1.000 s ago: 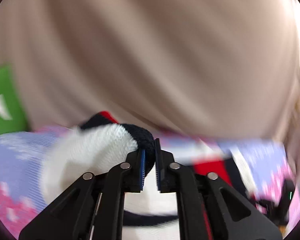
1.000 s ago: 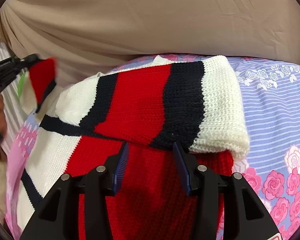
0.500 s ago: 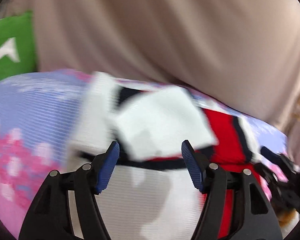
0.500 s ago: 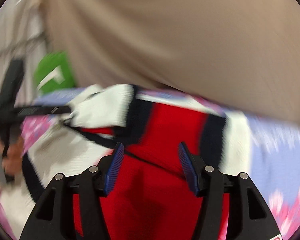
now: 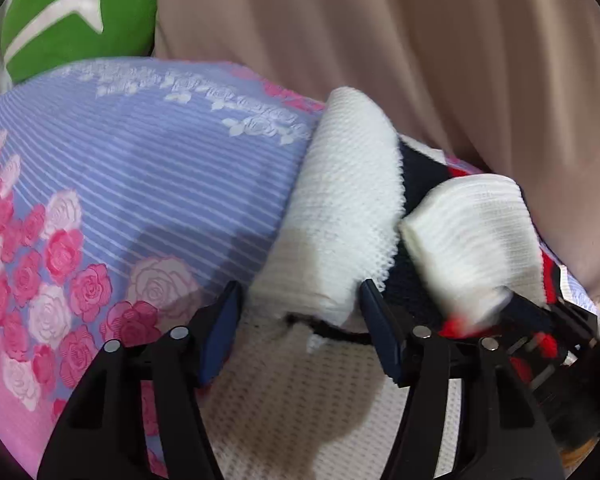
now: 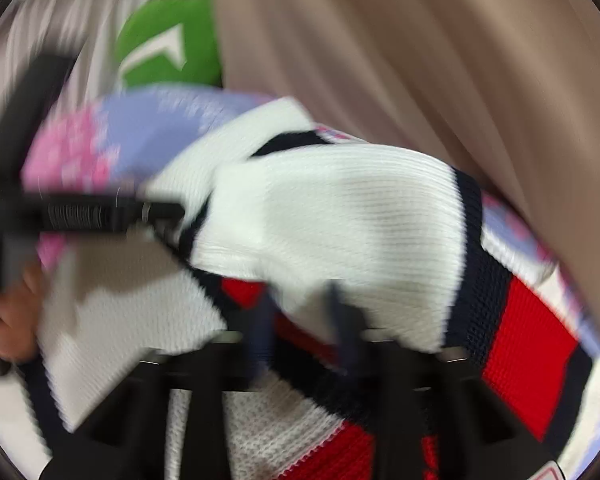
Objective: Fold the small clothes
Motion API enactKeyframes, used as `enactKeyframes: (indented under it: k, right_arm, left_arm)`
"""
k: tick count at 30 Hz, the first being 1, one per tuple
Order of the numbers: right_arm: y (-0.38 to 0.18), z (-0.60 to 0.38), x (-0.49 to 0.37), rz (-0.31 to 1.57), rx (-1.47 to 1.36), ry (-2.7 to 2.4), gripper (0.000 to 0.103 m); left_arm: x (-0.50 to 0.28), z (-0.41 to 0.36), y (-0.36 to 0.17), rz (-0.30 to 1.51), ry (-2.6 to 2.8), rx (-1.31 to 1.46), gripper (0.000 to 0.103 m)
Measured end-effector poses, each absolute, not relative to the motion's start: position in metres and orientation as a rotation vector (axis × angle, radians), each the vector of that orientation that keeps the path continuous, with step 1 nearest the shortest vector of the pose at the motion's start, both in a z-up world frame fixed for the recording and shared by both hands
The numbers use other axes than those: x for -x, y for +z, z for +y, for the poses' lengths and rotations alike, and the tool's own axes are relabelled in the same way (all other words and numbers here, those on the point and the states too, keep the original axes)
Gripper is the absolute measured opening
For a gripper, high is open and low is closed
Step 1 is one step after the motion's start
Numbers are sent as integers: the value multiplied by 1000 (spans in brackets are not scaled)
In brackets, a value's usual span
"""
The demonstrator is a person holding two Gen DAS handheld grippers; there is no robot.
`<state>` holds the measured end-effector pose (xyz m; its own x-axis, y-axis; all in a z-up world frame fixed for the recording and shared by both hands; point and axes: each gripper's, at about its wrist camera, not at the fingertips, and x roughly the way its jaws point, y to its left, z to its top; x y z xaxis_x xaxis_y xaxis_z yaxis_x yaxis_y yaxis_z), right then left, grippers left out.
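Observation:
A red, white and navy knit sweater [image 5: 340, 200] lies partly folded on the bed. My left gripper [image 5: 300, 320] hangs low at the sweater's left edge. Its jaws are closing, a rolled white fold sits between them, and the pads [image 5: 220, 332] stand clear of the knit. In the blurred right wrist view, my right gripper [image 6: 300, 320] is closing on the lower edge of the white sleeve [image 6: 340, 220]. From the left wrist view, that gripper [image 5: 516, 304] sits at the raised sleeve cuff [image 5: 468, 236]. A hand [image 6: 4, 320] carries the left gripper [image 6: 160, 216].
The bed has a lilac striped sheet with pink roses [image 5: 140, 180]. A green cushion [image 5: 80, 16] with a white mark rests at the back left. Beige draped cloth [image 5: 420, 60] fills the background behind the sweater.
My left gripper let go of the navy and white cuff, opened, and dropped to the sweater's left edge. My right gripper swung left over the sweater and its jaws narrowed onto the white sleeve.

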<state>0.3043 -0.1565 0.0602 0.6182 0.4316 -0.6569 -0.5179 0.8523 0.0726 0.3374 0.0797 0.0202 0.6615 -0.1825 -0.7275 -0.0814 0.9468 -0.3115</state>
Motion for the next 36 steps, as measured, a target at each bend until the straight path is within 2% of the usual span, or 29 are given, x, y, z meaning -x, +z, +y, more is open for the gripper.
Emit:
enactKeyframes:
  k: [3, 6, 10, 13, 15, 17, 20, 22, 24, 25, 26, 27, 28, 32, 33, 36]
  right_arm:
    - [89, -232, -294, 641, -225, 524, 5]
    - [77, -330, -271, 628, -561, 371, 6]
    - [32, -383, -253, 736, -522, 144, 8]
    - [17, -398, -248, 754, -585, 186, 11]
    - [21, -401, -250, 727, -603, 211, 22]
    - [25, -404, -247, 702, -624, 236, 42]
    - [29, -397, -263, 715, -621, 239, 57]
    - [32, -390, -270, 725, -606, 227, 61]
    - [36, -383, -278, 739, -594, 205, 61]
    - [39, -380, -283, 738, -582, 200, 54]
    - [41, -378, -280, 738, -570, 210, 25]
    - [44, -375, -278, 737, -559, 224, 5]
    - [53, -376, -269, 702, -560, 238, 7]
    - [94, -377, -205, 489, -558, 367, 6]
    - [92, -380, -198, 494, -522, 319, 6]
    - [38, -393, -226, 749, -468, 131, 6]
  left_arm:
    - [-336, 79, 21, 854, -69, 323, 58]
    - [-329, 80, 23, 863, -87, 350, 56]
    - [-301, 81, 36, 865, -172, 401, 57]
    - [-281, 68, 47, 843, -271, 446, 64]
    - [-279, 60, 48, 864, -340, 473, 69]
    - [-288, 54, 42, 898, -355, 508, 69]
    - [-304, 54, 33, 921, -327, 543, 69]
    - [-309, 51, 36, 913, -265, 536, 69]
    - [-318, 53, 40, 875, -229, 524, 65]
    - [-322, 54, 43, 868, -194, 511, 60]
    - [-324, 57, 45, 861, -172, 509, 44]
    - [-325, 58, 46, 866, -157, 502, 21]
    - [-323, 60, 47, 867, -151, 494, 11]
    - [-299, 65, 65, 795, -118, 425, 9]
    - [-295, 66, 66, 787, -112, 411, 9]
    - [-299, 58, 49, 847, -123, 381, 10]
